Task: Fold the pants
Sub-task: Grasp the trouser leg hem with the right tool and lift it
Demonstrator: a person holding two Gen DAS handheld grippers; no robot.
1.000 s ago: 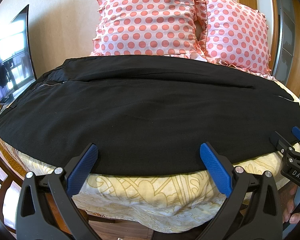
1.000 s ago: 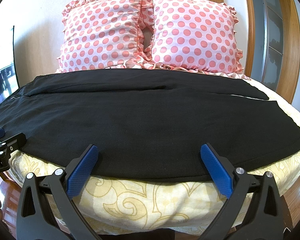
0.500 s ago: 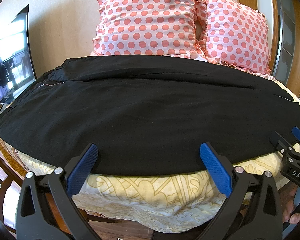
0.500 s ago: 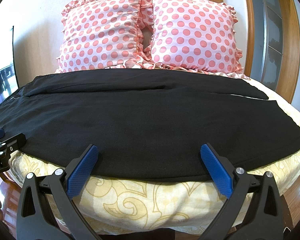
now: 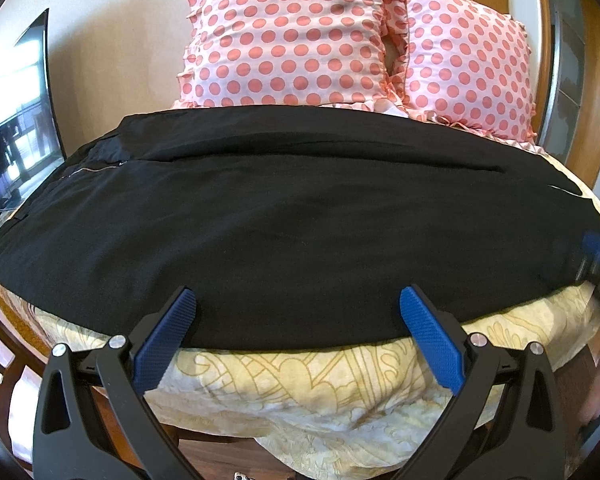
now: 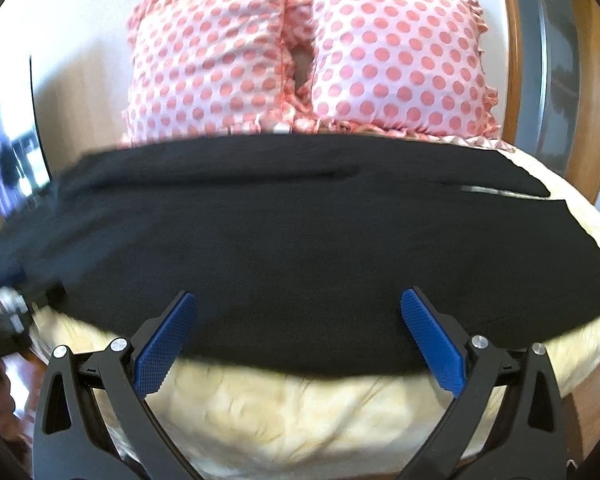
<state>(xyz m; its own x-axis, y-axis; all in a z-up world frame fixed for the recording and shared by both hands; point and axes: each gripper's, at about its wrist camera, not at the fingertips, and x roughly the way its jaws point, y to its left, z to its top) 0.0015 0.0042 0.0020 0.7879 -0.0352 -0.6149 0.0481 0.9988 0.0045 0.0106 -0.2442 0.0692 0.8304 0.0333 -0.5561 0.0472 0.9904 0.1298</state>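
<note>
The black pants [image 5: 300,224] lie spread flat across the yellow patterned bedspread [image 5: 320,384], lengthwise from left to right, in front of the two pink polka-dot pillows [image 5: 292,36]. The waist end, with a short pale zipper line, lies to the left; the leg ends reach the right side of the bedspread. One leg lies nearer the pillows, a long crease between them. The near edge runs along the bedspread's front edge

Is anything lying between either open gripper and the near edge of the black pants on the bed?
Nothing visible. The left gripper and right gripper are both open at the near hem of the pants, with only yellow bedspread below; the pillows sit behind.
</note>
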